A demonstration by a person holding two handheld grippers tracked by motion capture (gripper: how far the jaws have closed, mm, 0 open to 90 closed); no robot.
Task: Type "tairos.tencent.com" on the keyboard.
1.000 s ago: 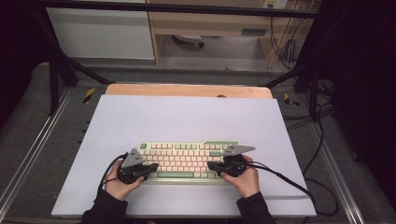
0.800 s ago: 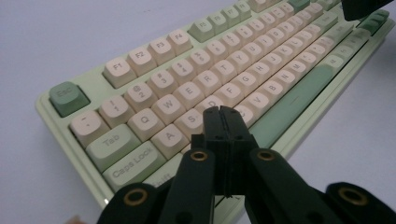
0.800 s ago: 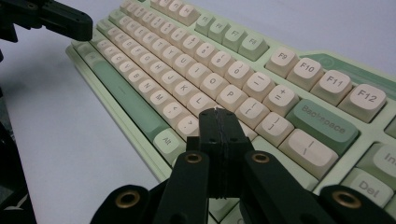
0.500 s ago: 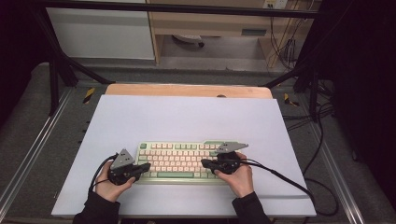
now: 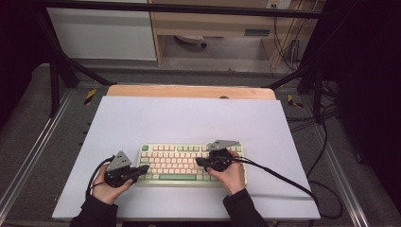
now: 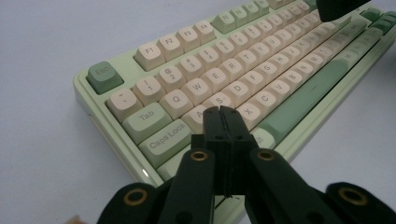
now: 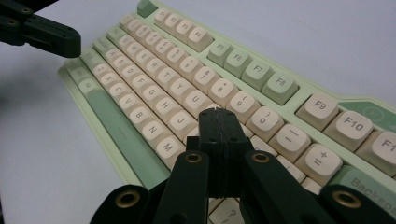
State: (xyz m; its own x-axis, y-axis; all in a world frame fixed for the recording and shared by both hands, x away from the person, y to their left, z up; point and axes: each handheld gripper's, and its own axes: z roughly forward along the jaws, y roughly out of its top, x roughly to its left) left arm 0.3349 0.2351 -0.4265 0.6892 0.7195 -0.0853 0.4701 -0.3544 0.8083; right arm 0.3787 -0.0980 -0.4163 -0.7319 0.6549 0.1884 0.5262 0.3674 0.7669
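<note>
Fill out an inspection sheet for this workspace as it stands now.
Surface: pale mat covering a wooden table, flat and clean.
Job's things: green and cream keyboard, near the front edge, square to it.
Clutter: nothing seen.
Grippers: left gripper shut, tip over the A and S keys; right gripper shut, tip over the keys near O and P.
Cables: black cable runs from the right gripper off the mat's right edge; another loops by the left hand.
Surroundings: metal frame, grey floor, loose wires at right.
</note>
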